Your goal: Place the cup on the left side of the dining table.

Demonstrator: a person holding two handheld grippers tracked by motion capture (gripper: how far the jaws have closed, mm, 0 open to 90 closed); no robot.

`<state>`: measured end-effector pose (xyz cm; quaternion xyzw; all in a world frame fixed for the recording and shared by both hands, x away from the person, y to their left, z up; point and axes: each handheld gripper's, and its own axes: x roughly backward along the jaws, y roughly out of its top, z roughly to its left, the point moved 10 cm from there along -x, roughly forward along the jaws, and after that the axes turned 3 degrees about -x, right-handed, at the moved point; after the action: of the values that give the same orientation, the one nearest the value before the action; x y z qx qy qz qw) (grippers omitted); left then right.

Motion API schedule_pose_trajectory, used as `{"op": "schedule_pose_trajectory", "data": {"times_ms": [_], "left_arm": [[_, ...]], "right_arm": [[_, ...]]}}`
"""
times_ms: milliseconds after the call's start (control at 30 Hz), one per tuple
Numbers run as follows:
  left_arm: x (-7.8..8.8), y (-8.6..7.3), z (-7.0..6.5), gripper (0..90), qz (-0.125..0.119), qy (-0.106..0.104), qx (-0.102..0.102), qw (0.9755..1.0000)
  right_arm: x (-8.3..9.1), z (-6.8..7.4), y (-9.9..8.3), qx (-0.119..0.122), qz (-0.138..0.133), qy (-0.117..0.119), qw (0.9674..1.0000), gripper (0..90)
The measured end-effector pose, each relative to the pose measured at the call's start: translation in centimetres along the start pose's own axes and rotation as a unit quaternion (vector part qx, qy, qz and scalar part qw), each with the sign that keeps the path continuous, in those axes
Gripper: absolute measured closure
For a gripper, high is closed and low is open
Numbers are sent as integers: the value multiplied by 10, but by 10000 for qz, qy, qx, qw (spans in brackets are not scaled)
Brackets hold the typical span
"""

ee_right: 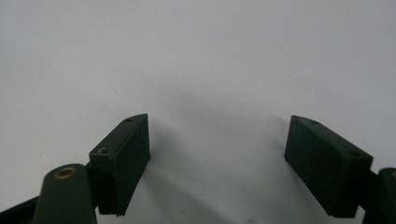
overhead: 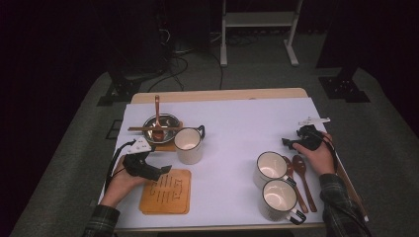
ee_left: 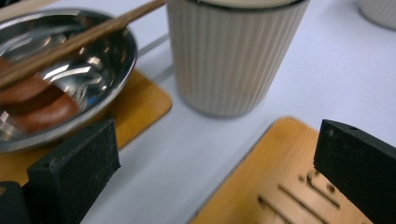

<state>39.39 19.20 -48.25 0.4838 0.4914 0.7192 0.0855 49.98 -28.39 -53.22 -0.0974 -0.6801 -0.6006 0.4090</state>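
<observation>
High view looks down on the table (overhead: 237, 113); gripper views sit close, left sharing the ribbed cup (ee_left: 233, 56)

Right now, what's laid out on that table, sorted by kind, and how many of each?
Mugs: 3, one by the bowl, two at the right.
Spoons: 3, one in the bowl, two beside the right mugs.
Wooden mats: 2, one bare, one under the bowl.
Metal bowl: 1.
Chopsticks: 1 pair.
Total: 10.
</observation>
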Motion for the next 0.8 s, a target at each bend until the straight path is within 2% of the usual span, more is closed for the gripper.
{"op": "schedule_pose_trajectory", "data": {"times_ms": [133,300,367,567,667,800], "left_arm": [[13,-13,3,0,81,199,151,9997],[29,-31,10,0,202,480,331,9981],[35,-39,13,0,240,588,436,9970],[51,-58,20,0,434,903,572,9933],[55,-68,23,0,526,976,677,9915],[56,-83,25,0,751,1083,699,9888]], "right_arm": [[0,0,0,11,-4,-4,10000,206],[0,0,0,11,-5,0,10000,206],[0,0,0,10,-5,0,10000,205],[0,0,0,11,-4,0,10000,206],[0,0,0,11,-3,2,10000,206],[0,0,0,8,-3,-1,10000,206]]}}
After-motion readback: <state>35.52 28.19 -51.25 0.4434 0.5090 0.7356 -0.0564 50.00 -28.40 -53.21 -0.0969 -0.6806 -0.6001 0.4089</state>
